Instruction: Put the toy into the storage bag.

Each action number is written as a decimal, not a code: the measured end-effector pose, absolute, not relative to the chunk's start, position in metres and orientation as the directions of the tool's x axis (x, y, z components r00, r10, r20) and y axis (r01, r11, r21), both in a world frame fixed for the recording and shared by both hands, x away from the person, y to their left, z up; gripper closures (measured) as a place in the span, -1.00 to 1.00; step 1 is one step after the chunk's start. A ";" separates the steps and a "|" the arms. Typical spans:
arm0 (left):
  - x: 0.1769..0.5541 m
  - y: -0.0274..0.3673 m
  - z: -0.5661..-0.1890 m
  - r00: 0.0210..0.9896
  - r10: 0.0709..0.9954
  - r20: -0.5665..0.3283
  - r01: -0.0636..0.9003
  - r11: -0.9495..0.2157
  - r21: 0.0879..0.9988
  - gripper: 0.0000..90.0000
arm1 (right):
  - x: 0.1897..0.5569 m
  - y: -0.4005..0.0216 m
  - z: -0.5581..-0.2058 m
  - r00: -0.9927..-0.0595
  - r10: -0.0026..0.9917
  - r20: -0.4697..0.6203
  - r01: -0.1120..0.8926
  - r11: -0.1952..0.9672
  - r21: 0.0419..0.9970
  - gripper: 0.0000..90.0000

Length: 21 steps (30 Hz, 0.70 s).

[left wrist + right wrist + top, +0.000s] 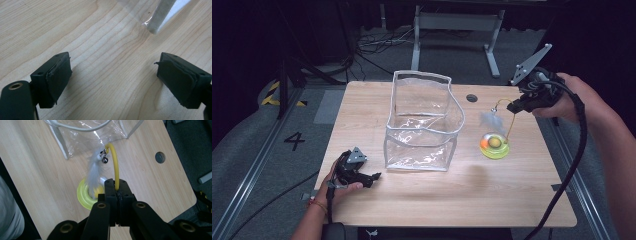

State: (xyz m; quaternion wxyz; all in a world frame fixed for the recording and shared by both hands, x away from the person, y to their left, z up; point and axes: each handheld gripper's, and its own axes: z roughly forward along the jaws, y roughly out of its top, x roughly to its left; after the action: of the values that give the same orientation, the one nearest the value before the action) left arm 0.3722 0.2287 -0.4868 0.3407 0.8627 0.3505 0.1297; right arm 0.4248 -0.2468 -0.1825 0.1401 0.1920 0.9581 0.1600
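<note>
A cat toy with a yellow-green round base (495, 148) (83, 193) stands on the table, right of a clear plastic bag (424, 122) (85, 137). From the base rises a yellow wand (511, 122) (115, 162) that curves over to a small bell (105, 159) and a grey feather (488, 119) (93, 173). My right gripper (515, 107) (118, 190) is shut on the wand, above the base. My left gripper (373, 178) (113, 80) rests open on the table at the front left, near the bag's white-trimmed corner (160, 17), with nothing between its jaws.
The wooden table (452, 195) has a round cable hole (471, 98) (160, 157) behind the toy. Cables and a metal frame (457, 30) lie on the floor beyond the far edge. The person's forearm (607, 135) reaches in along the right side.
</note>
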 end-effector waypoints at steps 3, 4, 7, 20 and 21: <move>0.372 0.229 -0.487 0.720 0.694 -0.017 0.517 -0.520 0.679 -0.72 | 0.426 -0.244 -0.175 -0.886 0.410 -0.215 0.317 0.876 0.364 0.97; 0.372 0.229 -0.487 0.720 0.694 -0.016 0.517 -0.521 0.679 -0.72 | 0.427 -0.243 -0.173 -0.886 0.410 -0.219 0.315 0.876 0.365 0.97; 0.372 0.229 -0.487 0.720 0.694 -0.016 0.517 -0.521 0.679 -0.72 | 0.429 -0.239 -0.166 -0.885 0.405 -0.229 0.306 0.877 0.370 0.97; 0.372 0.229 -0.487 0.720 0.694 -0.015 0.517 -0.521 0.679 -0.72 | 0.429 -0.223 -0.117 -0.871 0.402 -0.282 0.264 0.867 0.422 0.97; 0.372 0.229 -0.487 0.720 0.694 -0.016 0.517 -0.521 0.679 -0.72 | 0.429 -0.221 -0.113 -0.870 0.400 -0.287 0.259 0.867 0.425 0.97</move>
State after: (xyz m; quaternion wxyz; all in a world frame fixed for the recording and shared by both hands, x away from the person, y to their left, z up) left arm 0.3721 0.2287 -0.4869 0.3412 0.8622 0.3512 0.1298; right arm 0.4286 -0.2206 -0.1128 0.1860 0.1738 0.9482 0.1898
